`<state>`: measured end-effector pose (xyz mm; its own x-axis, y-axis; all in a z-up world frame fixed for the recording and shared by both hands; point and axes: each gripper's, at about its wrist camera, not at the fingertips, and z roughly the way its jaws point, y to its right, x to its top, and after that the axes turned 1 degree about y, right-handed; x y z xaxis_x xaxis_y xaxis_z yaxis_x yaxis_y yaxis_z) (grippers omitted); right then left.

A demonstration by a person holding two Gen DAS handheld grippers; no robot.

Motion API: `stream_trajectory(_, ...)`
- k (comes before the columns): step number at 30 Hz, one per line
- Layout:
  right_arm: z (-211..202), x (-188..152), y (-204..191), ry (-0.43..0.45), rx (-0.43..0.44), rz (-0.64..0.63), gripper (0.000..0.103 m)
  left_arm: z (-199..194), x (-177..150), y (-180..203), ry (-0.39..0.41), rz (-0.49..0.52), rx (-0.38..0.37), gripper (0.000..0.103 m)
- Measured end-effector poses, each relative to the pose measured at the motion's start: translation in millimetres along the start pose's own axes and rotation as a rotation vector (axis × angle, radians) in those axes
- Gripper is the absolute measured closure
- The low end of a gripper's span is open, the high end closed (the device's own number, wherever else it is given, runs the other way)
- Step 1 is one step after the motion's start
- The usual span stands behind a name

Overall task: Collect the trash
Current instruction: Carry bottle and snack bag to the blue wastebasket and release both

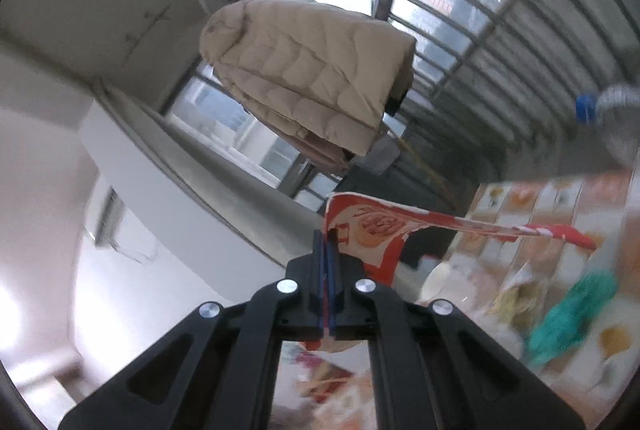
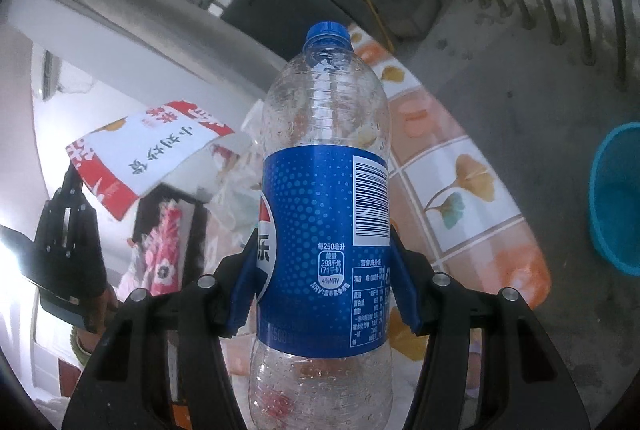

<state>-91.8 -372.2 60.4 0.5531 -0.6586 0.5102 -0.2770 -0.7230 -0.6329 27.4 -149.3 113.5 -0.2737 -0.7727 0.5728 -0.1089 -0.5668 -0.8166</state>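
Both pieces of trash are lifted and ready to carry to the bin.
Left wrist view: the left gripper is pinched flat on a red-and-white paper bag, so keep it level. Right wrist view: the right gripper clamps an empty Pepsi bottle at its label; the blue bin, probably the target, is on the floor beside the table.
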Motion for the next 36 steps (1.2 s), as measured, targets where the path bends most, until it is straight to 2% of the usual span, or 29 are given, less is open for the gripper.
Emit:
stream_trajectory(3, -23.6, -5.4, 10.5, 0.048, 0.001, 0.013, 0.048, -4.8, 16.4, -17.1, -0.025, -0.144, -0.121, 0.102)
stream_trajectory(5, -40.8, -7.4, 18.8, 0.083, -0.008, 0.028, 0.048, -5.4, 26.7, -23.0, -0.048, -0.235, -0.234, 0.102)
stream_trajectory(8, -71.4, -14.7, 37.7, 0.144, -0.038, 0.06, 0.048, 0.6, 45.6, -17.1, -0.094, -0.372, -0.468, 0.102)
stream_trajectory(9, -82.9, -18.6, 47.1, 0.167, -0.055, 0.078, 0.048, 1.7, 50.5, -11.9, -0.104, -0.396, -0.524, 0.102)
stream_trajectory(12, -109.1, -30.7, 81.2, 0.215, -0.11, 0.158, 0.048, 10.5, 73.5, 23.9, -0.15, -0.46, -0.744, 0.102)
stream_trajectory(14, -123.4, -38.9, 106.4, 0.234, -0.138, 0.228, 0.048, 12.3, 85.1, 50.4, -0.178, -0.491, -0.846, 0.102)
stream_trajectory(17, -137.6, -51.4, 149.4, 0.238, -0.159, 0.352, 0.048, 27.8, 109.7, 109.9, -0.311, -0.578, -1.101, 0.102)
stream_trajectory(20, -144.5, -61.0, 191.5, 0.238, -0.178, 0.469, 0.047, 38.1, 131.1, 171.4, -0.443, -0.62, -1.261, 0.102)
stream_trajectory(27, -135.6, -74.4, 282.2, 0.237, -0.164, 0.724, 0.047, 41.7, 179.4, 301.3, -0.647, -0.559, -1.423, 0.102)
stream_trajectory(32, -119.2, -79.9, 336.3, 0.224, -0.2, 0.845, 0.045, 42.2, 203.3, 371.9, -0.702, -0.477, -1.415, 0.1)
stream_trajectory(36, -95.5, -82.4, 367.6, 0.206, -0.219, 0.91, 0.044, 48.5, 208.0, 407.7, -0.728, -0.474, -1.408, 0.098)
